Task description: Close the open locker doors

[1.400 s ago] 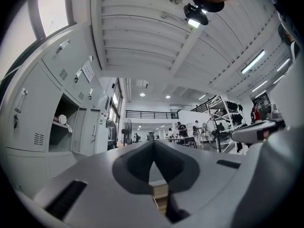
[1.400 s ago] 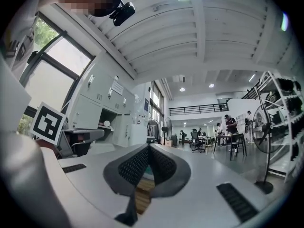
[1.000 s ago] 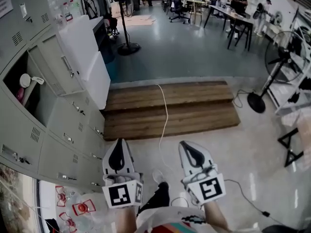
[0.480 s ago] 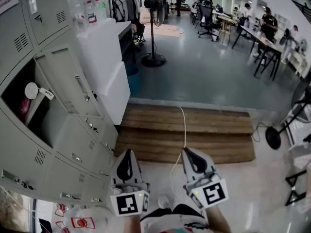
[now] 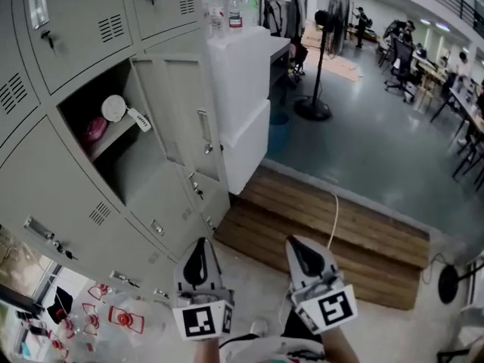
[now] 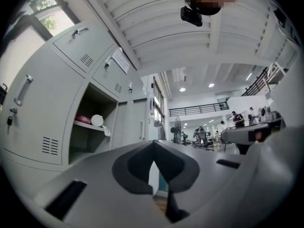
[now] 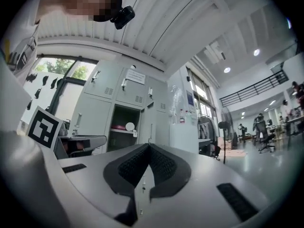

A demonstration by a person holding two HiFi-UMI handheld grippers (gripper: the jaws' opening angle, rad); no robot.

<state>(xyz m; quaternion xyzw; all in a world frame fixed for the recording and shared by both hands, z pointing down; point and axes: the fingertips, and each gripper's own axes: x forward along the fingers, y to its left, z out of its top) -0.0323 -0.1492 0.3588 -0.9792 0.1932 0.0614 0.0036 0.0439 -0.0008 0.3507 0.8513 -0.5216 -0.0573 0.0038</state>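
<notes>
Head view: the open locker (image 5: pixel 113 150) gapes in the grey bank, its door (image 5: pixel 178 104) swung out beside it and a pink bundle (image 5: pixel 94 129) on its shelf. The left gripper (image 5: pixel 198 242) and right gripper (image 5: pixel 296 240) sit well below the locker, touching nothing.

Left gripper view: the jaws are clenched together on nothing, and the locker (image 6: pixel 92 127) stands up and to the left of the tips.

Right gripper view: the jaws are likewise pressed together and empty, and the locker (image 7: pixel 122 127) lies just above them. Clenched tips probably suit pushing the door, which needs no grasp.
</notes>
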